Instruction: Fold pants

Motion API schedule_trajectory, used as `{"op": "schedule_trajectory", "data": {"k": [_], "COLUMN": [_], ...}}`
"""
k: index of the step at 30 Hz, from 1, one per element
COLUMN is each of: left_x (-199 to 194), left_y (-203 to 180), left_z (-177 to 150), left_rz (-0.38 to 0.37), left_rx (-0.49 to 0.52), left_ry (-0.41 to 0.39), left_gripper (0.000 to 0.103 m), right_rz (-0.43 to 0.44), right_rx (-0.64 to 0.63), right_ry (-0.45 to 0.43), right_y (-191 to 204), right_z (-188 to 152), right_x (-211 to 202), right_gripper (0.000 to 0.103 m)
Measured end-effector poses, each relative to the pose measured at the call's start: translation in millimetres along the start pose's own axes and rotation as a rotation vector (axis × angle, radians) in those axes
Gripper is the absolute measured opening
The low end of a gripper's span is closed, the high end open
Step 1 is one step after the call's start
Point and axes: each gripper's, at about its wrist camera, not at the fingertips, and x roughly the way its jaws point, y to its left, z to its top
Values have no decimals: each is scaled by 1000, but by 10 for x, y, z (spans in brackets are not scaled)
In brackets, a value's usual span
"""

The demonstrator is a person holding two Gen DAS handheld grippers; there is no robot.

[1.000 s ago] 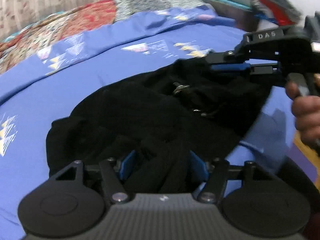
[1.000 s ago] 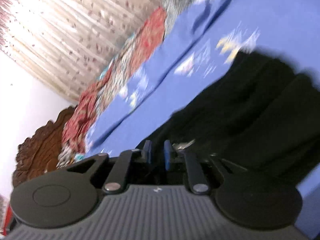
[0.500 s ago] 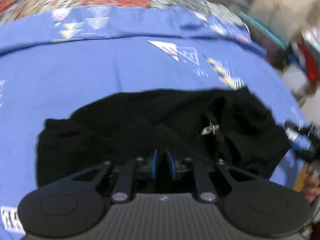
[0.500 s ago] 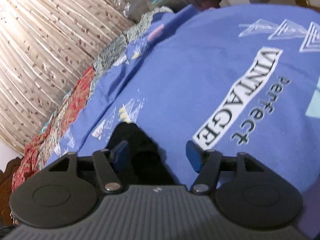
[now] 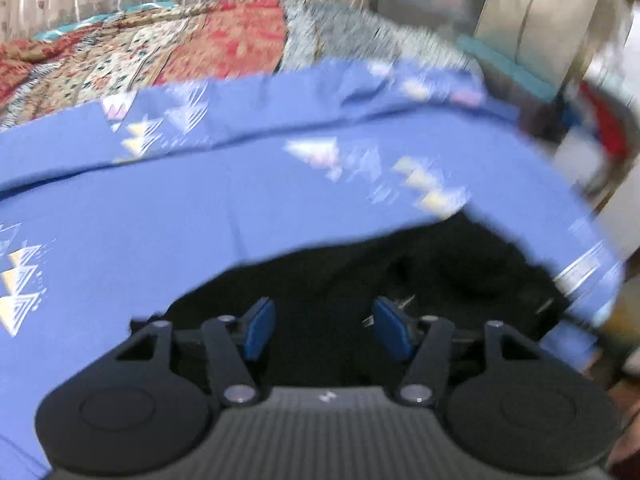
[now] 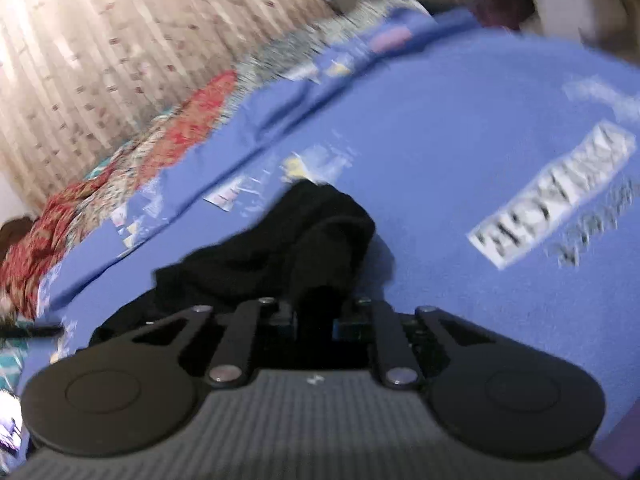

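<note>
The black pants (image 5: 420,276) lie bunched on the blue sheet (image 5: 200,208) of the bed, with a patterned quilt (image 5: 160,56) along its far edge. The left tongs (image 5: 322,326) hang above the pants, blue pads (image 5: 258,328) wide and opening, nothing between them. The right tongs (image 6: 314,322) are narrow and closing on a fold of the pants (image 6: 304,232). No containers are clear; the background is blurred.

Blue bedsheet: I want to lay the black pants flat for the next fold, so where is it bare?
The blue bedsheet is bare between the black pants and the patterned quilt, and right of the pants toward the printed lettering. The pants themselves crowd the near edge.
</note>
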Motion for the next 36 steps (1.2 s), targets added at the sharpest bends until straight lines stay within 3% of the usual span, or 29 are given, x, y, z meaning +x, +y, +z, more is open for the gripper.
{"op": "schedule_trajectory", "data": {"k": [1,3,7,8,11,13,14,15,17,21,25,28,31,34,36], "left_x": [-82,-159,19,111,431,612,625,630,509,-67,-421,-335,-101,116,146], "left_y": [-41,-215,-749,-925,-1226,-1286,-1275,-1196,-888,-157,508,943,1219,1379,1400], "left_z": [110,268,452,454,420,387,351,344,393,286,-66,-447,-849,-1153,-1193], "left_rz": [-46,-91,-129,-127,-81,-63,-50,-25,-48,-144,-140,-94,-59,-70,-85], "left_rx": [-8,18,129,172,237,265,273,258,179,-19,-156,-281,-378,-473,-496], "left_ry": [-8,-21,51,79,171,224,235,239,211,97,30,64,124,136,112], "left_gripper": [66,87,96,101,100,74,37,21,17,16,17,18,21,31,34], "right_rz": [9,28,44,45,53,60,65,74,94,243,415,484,527,536,554], "right_rx": [-40,-132,-317,-364,-478,-560,-601,-643,-695,-674,-693,-764,-794,-813,-785], "right_ry": [-19,-58,-100,-103,-103,-106,-110,-115,-118,-118,-58,36,205,317,341], "right_y": [95,335,749,834,1039,1166,1219,1282,1396,1544,1798,1985,2039,1995,1950], "right_z": [2,-13,-79,-108,-198,-271,-307,-335,-370,-303,-357,-564,-758,-861,-791], "right_x": [-21,-67,-58,-60,-42,-77,-95,-113,-147,-264,-278,-128,120,289,293], "right_gripper": [17,17,17,17,17,17,17,17,17,17,17,18,23,23,28]}}
